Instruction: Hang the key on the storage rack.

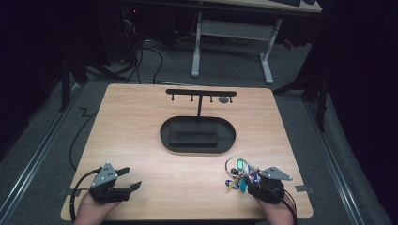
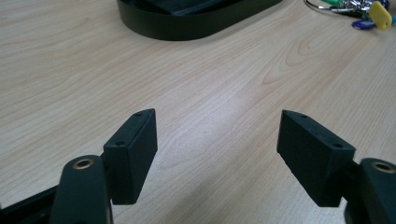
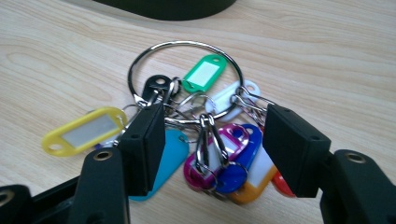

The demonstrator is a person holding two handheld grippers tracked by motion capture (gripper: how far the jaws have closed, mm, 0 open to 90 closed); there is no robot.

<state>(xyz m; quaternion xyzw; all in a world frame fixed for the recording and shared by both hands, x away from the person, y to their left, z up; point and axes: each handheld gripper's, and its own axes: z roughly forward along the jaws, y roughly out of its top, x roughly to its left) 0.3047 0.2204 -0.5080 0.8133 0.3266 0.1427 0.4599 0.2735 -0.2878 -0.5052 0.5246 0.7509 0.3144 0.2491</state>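
Dim workshop floor and cables surround a pale wooden table [image 1: 141, 117] seen from above, with a person's hands at its near edge, each holding a black two-jaw gripper. At the near right lies a bunch of coloured plastic key tags on a large metal ring [image 3: 187, 70]; the right gripper [image 3: 212, 140] has its jaws spread on either side of the bunch, not yet pinching. Closing here could likely catch only one slippery tag or a thin clip, so the bunch may swing, twist or slip free. At the near left, the left gripper [image 2: 217, 144] hovers over bare wood with jaws spread and nothing between. Mid-table sits a black oval tray [image 1: 227, 133], and behind it a black T-shaped stand with small hooks [image 1: 201, 93]; nothing lies between keys and tray
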